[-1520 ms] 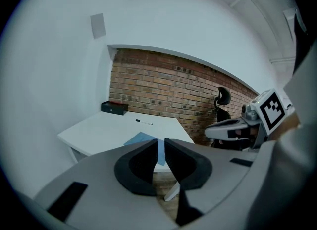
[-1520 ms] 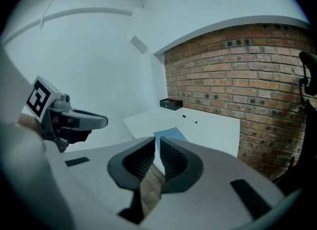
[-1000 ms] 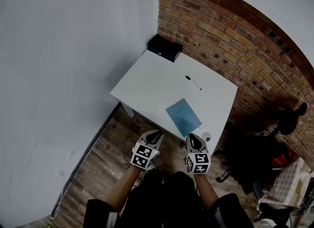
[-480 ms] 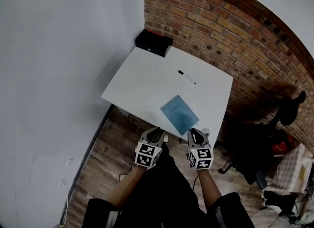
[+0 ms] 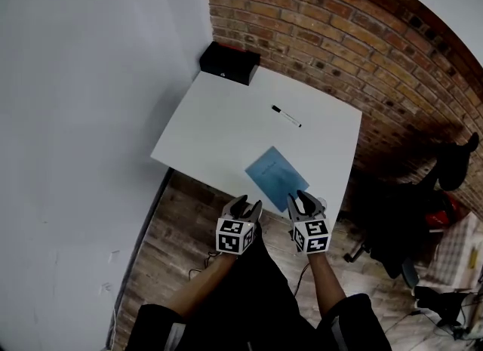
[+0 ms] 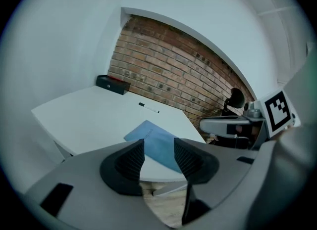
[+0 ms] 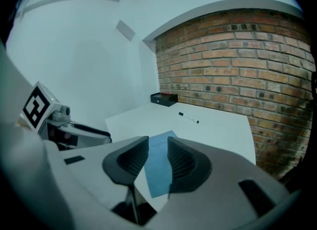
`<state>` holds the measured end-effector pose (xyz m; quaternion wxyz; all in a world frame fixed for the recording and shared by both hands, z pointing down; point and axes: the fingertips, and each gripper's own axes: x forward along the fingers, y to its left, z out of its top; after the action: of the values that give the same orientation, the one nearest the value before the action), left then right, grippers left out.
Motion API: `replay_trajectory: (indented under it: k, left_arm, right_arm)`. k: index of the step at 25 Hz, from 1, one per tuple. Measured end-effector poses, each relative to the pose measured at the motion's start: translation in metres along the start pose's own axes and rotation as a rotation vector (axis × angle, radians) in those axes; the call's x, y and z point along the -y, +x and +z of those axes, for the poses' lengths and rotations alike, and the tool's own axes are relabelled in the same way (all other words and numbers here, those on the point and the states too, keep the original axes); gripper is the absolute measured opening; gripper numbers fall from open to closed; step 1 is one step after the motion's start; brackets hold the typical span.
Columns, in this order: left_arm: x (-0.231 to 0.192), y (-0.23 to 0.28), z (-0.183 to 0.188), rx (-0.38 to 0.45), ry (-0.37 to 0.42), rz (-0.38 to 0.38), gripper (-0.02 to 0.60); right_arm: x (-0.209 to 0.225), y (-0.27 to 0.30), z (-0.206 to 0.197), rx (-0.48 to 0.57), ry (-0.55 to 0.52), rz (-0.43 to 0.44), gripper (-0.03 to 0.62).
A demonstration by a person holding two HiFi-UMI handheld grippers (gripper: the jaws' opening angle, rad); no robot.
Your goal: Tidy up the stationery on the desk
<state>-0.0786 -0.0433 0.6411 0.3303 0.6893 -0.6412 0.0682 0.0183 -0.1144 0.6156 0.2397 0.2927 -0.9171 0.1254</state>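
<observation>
A white desk stands in the corner, carrying three things. A blue notebook lies near its front edge, a black-and-white marker pen lies farther back, and a black box sits at the far left corner. My left gripper and right gripper hover side by side just off the front edge, both open and holding nothing. The left gripper view shows the notebook beyond the left gripper, with the pen behind. In the right gripper view the notebook lies past the right gripper.
A brick wall runs behind the desk and a white wall along its left. Dark chairs and bags crowd the floor to the right. Wooden flooring lies under the front edge.
The two grippers have drawn closer together and nearer the desk's front edge. The head view has shifted a little. Nothing on the desk has moved.
</observation>
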Motion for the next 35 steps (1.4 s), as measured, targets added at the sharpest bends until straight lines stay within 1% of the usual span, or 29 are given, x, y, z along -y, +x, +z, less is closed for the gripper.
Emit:
replay_trajectory:
  k: [3, 8, 13, 15, 20, 22, 26, 29, 32, 35]
  left_arm:
    - [-0.009, 0.011, -0.003, 0.007, -0.079, 0.028, 0.192]
    - [-0.016, 0.028, -0.006, -0.002, -0.145, 0.059, 0.218]
    - [-0.015, 0.049, -0.009, -0.011, -0.202, 0.075, 0.236]
    - [-0.015, 0.057, -0.011, -0.015, -0.219, 0.089, 0.241]
    - [-0.009, 0.074, -0.022, -0.027, -0.285, 0.094, 0.259]
    - [-0.005, 0.08, -0.025, -0.034, -0.304, 0.105, 0.264]
    - [0.0, 0.093, -0.031, -0.06, -0.337, 0.118, 0.265]
    - [0.001, 0.101, -0.037, -0.08, -0.358, 0.135, 0.265]
    - [0.0, 0.108, -0.043, -0.096, -0.397, 0.151, 0.265]
    - [0.0, 0.111, -0.047, -0.107, -0.444, 0.164, 0.265]
  right_arm:
    - [0.005, 0.015, 0.002, -0.029, -0.032, 0.046, 0.126]
    - [0.016, 0.04, 0.002, -0.071, -0.079, 0.109, 0.14]
    - [0.019, 0.062, 0.006, -0.099, -0.228, 0.162, 0.165]
    - [0.021, 0.071, 0.003, -0.121, -0.272, 0.185, 0.181]
    - [0.028, 0.089, -0.011, -0.166, -0.366, 0.235, 0.19]
    - [0.033, 0.096, -0.016, -0.189, -0.368, 0.251, 0.195]
    - [0.045, 0.111, -0.03, -0.246, -0.323, 0.278, 0.198]
    - [0.054, 0.119, -0.04, -0.282, -0.311, 0.287, 0.199]
    - [0.061, 0.127, -0.048, -0.307, -0.296, 0.301, 0.199]
    - [0.063, 0.131, -0.06, -0.366, -0.245, 0.345, 0.199]
